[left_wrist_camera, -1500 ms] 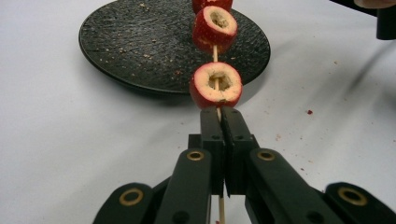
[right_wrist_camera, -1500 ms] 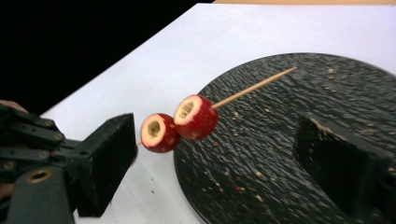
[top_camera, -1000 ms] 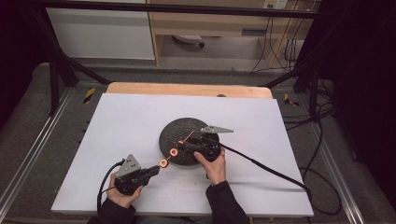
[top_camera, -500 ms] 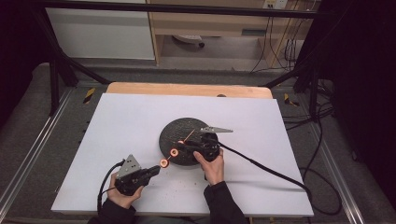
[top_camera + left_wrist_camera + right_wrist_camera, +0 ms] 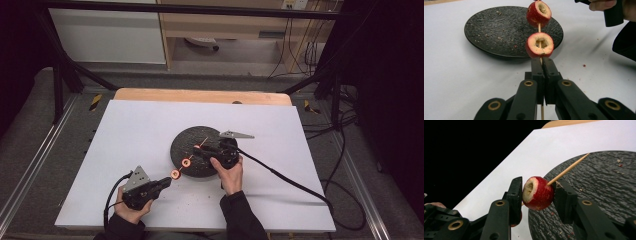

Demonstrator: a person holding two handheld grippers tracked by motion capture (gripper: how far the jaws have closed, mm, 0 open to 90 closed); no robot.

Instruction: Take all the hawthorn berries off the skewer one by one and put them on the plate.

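Observation:
A thin wooden skewer (image 5: 539, 27) carries cored red fruits. My left gripper (image 5: 541, 62) is shut on its lower end, at the table's front left (image 5: 166, 181). Two fruits (image 5: 539, 45) sit on the stick just past those jaws. Above the black plate (image 5: 187, 137) is my right gripper (image 5: 198, 148), and its jaws have just been closing on the third, topmost fruit (image 5: 537, 192). Both pads (image 5: 516, 192) now touch that fruit's sides. The skewer's pointed tip (image 5: 584, 156) sticks out beyond it, over the plate (image 5: 604, 185).
The plate lies mid-table on a white mat (image 5: 135, 130), with crumbs scattered on both. A wooden table edge (image 5: 200, 95) runs along the back. The right gripper's cable (image 5: 290, 182) trails off to the right. Black frame bars (image 5: 60, 85) flank the table.

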